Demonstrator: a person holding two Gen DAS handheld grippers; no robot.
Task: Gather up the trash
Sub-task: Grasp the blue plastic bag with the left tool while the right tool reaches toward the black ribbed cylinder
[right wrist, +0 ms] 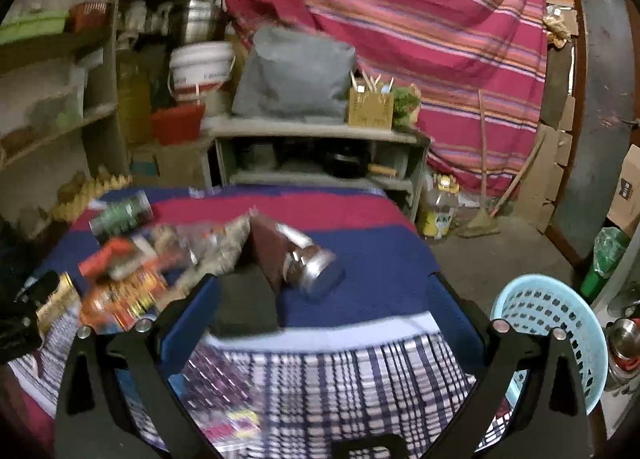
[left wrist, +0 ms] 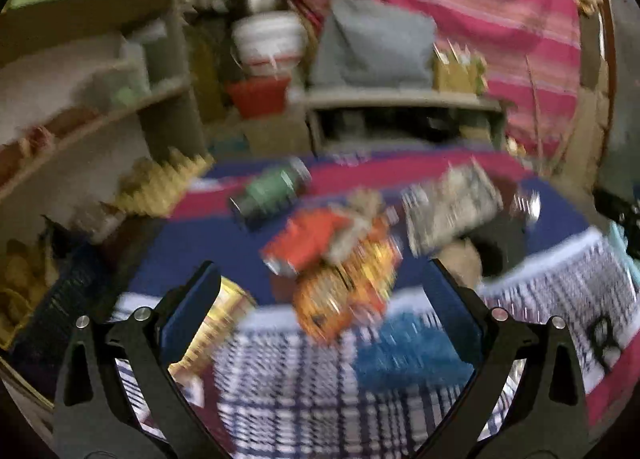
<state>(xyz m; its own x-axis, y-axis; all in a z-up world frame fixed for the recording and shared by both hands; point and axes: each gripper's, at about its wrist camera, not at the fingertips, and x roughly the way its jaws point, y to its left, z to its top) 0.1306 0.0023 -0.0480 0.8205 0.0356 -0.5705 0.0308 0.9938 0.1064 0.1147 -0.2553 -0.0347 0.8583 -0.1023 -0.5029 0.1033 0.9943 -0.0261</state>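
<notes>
Trash lies on a table covered by a blue, red and checked cloth (left wrist: 224, 255). In the blurred left wrist view I see an orange snack wrapper (left wrist: 344, 291), a red packet (left wrist: 308, 239), a green can (left wrist: 272, 189) on its side, a grey crumpled packet (left wrist: 448, 207) and a yellow packet (left wrist: 216, 323). My left gripper (left wrist: 320, 279) is open, just short of the orange wrapper. In the right wrist view a brown bottle with a silver cap (right wrist: 304, 259) lies ahead of my open right gripper (right wrist: 324, 287). The green can (right wrist: 120, 215) and orange wrappers (right wrist: 120, 299) lie to the left.
A light blue plastic basket (right wrist: 560, 323) stands off the table's right edge. Behind the table are a grey shelf unit (right wrist: 320, 139), a white bucket (right wrist: 200, 67) and a striped pink cloth (right wrist: 420, 39). Wall shelves (right wrist: 52, 107) run along the left.
</notes>
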